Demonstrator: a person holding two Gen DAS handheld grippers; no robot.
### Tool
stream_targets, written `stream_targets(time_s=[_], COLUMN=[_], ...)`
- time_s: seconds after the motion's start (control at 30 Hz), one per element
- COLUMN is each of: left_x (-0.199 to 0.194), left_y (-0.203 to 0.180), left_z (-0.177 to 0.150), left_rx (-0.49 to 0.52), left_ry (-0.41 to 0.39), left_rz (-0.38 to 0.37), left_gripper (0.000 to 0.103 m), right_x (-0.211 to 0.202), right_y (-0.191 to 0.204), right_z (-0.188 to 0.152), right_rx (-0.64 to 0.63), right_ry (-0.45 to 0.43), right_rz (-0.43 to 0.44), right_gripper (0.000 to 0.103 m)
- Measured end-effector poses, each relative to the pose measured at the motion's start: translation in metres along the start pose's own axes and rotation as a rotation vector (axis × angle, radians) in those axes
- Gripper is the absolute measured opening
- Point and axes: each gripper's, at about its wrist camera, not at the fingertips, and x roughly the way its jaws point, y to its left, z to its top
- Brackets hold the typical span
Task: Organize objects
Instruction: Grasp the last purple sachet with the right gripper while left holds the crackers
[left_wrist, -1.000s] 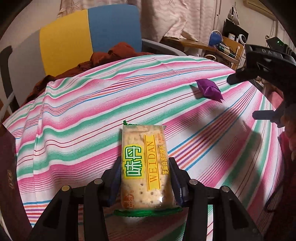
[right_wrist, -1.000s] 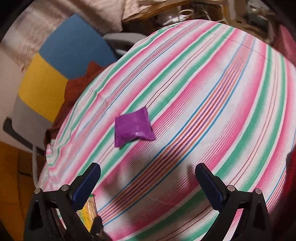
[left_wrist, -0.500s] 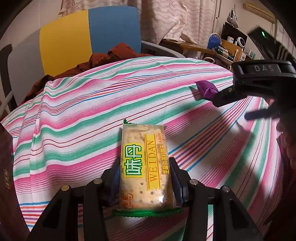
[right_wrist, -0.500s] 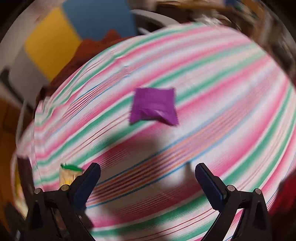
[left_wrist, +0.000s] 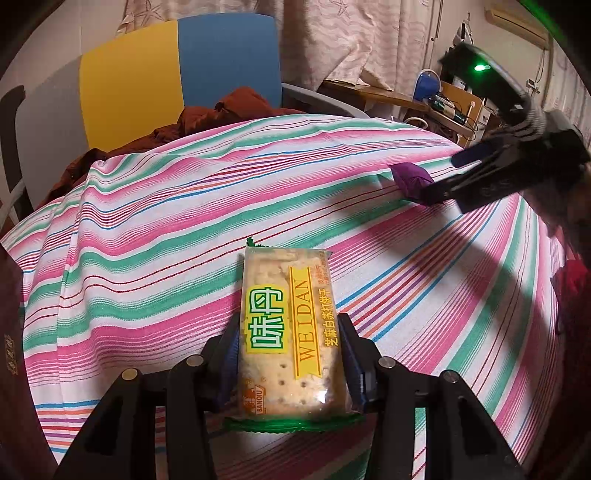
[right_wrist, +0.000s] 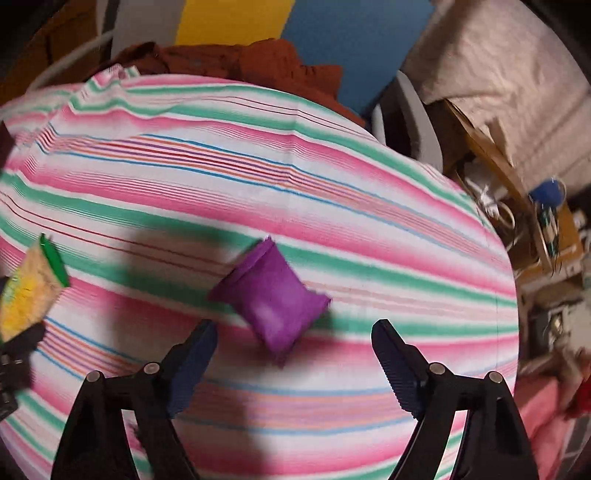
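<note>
A cracker packet (left_wrist: 288, 328) with yellow and green print and green end seams sits between the fingers of my left gripper (left_wrist: 288, 354), which is shut on it just above the striped tablecloth (left_wrist: 155, 236). The same packet (right_wrist: 29, 291) shows at the left edge of the right wrist view. A small purple pouch (right_wrist: 273, 299) lies on the cloth. My right gripper (right_wrist: 291, 350) is open, low over the cloth, its fingers on either side of the pouch's near corner. In the left wrist view the right gripper (left_wrist: 448, 177) reaches in from the right and overlaps the purple pouch (left_wrist: 410, 177).
A blue and yellow chair (left_wrist: 177, 70) with a rust-brown cloth (left_wrist: 236, 110) on it stands behind the table. A cluttered wooden desk (left_wrist: 436, 103) and pale curtains (left_wrist: 351, 37) lie at the back right. The tablecloth falls away at its left and right edges.
My right gripper has moved down and closer to the purple pouch, turning so the pouch now sits between its open fingers. The left gripper keeps the cracker packet, almost still.
</note>
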Motion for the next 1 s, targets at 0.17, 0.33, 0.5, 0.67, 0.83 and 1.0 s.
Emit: stream_targets(time_s=[0.17,0.33,0.5,0.67,0.83,1.0], left_x=[0.0,0.001,0.001,0.001,0.0,0.0], left_y=[0.0,0.0,-0.001,0.0,0.0,-0.002], left_z=[0.0,-0.001,-0.001,-0.001,-0.001,-0.001], left_rx=[-0.002,0.002,0.001,0.002,0.007,0.014], left_ry=[-0.003,-0.007,-0.01,-0.011,-0.011,-0.014], left_rz=[-0.002,0.002,0.0,0.001,0.005,0.014], left_gripper=[0.049,0.049,0.049,0.049,0.049,0.049], right_x=[0.021,0.017,0.002,-0.01,-0.012,-0.013], right_y=[0.0,0.006,0.027,0.05,0.052,0.062], right_z=[0.013,0.013,0.004,-0.011,-0.022,-0.015], right_rx=[0.007,0.081,0.174,0.285,0.348,0.292], right_ry=[0.037,0.038,0.057,0.067,0.018,-0.009], right_rz=[0.02,0.074,0.16,0.246,0.228,0.187], right_gripper=[0.075,0.038,0.038,0.038,0.038,0.038])
